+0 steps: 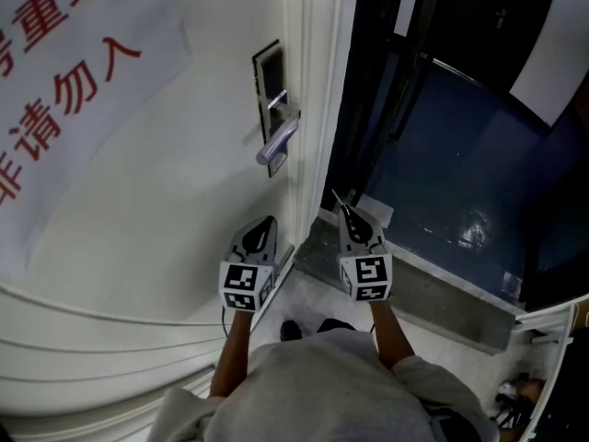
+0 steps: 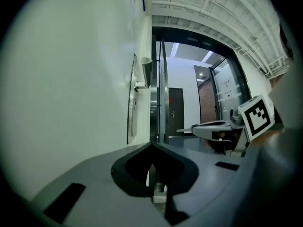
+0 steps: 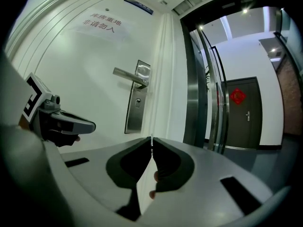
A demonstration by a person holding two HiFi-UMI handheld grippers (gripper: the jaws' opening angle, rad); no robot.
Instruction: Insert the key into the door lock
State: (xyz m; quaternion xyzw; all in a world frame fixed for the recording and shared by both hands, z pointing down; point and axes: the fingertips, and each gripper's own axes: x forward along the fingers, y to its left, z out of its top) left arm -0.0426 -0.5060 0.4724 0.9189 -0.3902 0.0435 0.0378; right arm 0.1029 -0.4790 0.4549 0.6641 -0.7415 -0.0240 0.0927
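Note:
On the white door, a steel lock plate (image 1: pixel 269 109) carries a lever handle (image 1: pixel 279 141); its keyhole (image 3: pixel 138 100) sits below the handle (image 3: pixel 129 75). My right gripper (image 1: pixel 348 212) is shut on a thin key (image 1: pixel 339 198), whose blade tip (image 3: pixel 151 143) pokes out between the jaw tips. It hovers in front of the door's edge, below and right of the lock and apart from it. My left gripper (image 1: pixel 268 219) is shut with nothing in it, close to the door face below the handle. The left gripper view shows the plate (image 2: pixel 133 98) edge-on.
A paper sign with red characters (image 1: pixel 74 72) hangs on the door at the left. The door frame (image 1: pixel 317 90) borders an open doorway onto a dark glossy floor (image 1: pixel 460 182), with a stone threshold (image 1: pixel 414 288) below. A dark far door (image 3: pixel 241 112) stands beyond.

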